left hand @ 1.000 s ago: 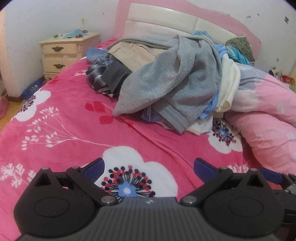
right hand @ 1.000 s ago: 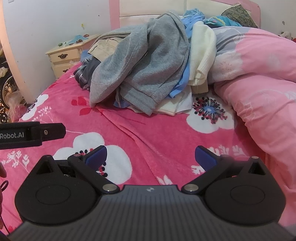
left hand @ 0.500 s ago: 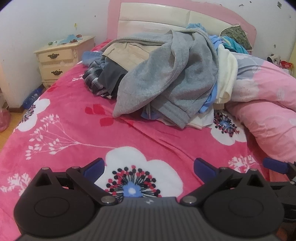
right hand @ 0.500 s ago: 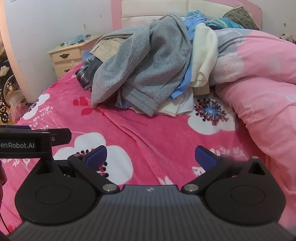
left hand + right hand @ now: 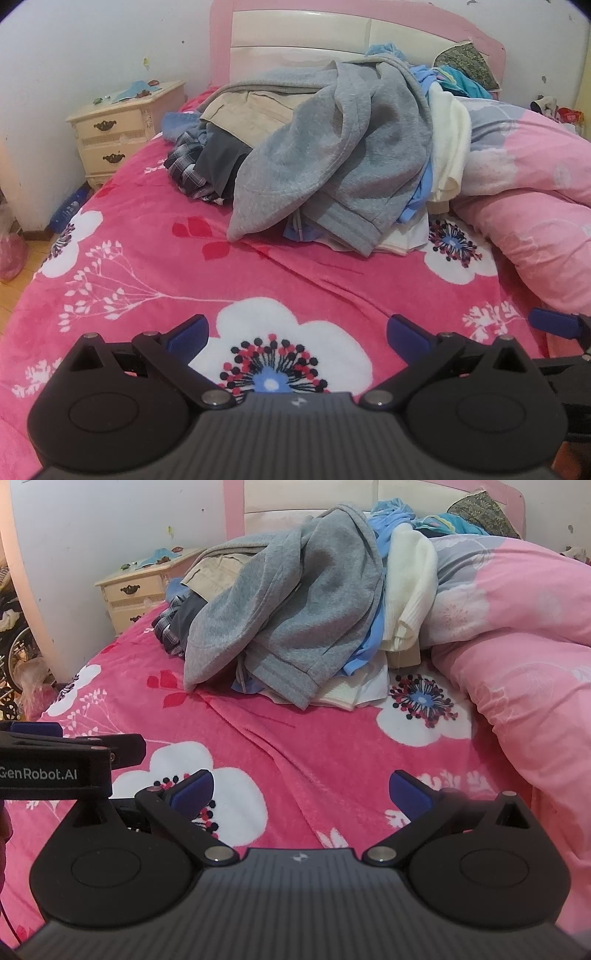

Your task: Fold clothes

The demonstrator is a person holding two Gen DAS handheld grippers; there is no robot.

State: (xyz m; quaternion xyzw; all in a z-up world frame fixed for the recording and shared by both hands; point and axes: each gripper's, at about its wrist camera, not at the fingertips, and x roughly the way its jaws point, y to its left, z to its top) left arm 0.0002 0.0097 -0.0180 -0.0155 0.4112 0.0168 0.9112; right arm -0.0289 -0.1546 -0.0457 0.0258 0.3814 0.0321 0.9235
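Observation:
A heap of unfolded clothes lies at the head of the bed, topped by a grey hoodie point(image 5: 332, 147) point(image 5: 295, 602). Beige trousers point(image 5: 251, 107), a plaid shirt point(image 5: 184, 166), a cream sweater point(image 5: 448, 140) point(image 5: 410, 587) and blue garments are tangled in it. My left gripper point(image 5: 297, 336) hovers open over the pink floral bedspread point(image 5: 147, 258), well short of the heap. My right gripper point(image 5: 303, 790) is open too, beside it, with nothing between its fingers. The left gripper's body shows at the left edge of the right wrist view.
A pink quilt point(image 5: 535, 206) point(image 5: 517, 646) is bunched along the right side of the bed. A cream nightstand point(image 5: 122, 125) point(image 5: 136, 594) stands left of the pink headboard point(image 5: 332, 33). Wooden floor and a pink bag point(image 5: 11, 254) lie past the bed's left edge.
Both grippers have drifted a little to the left and forward; the left gripper's body has come further into the right wrist view. Both stay open.

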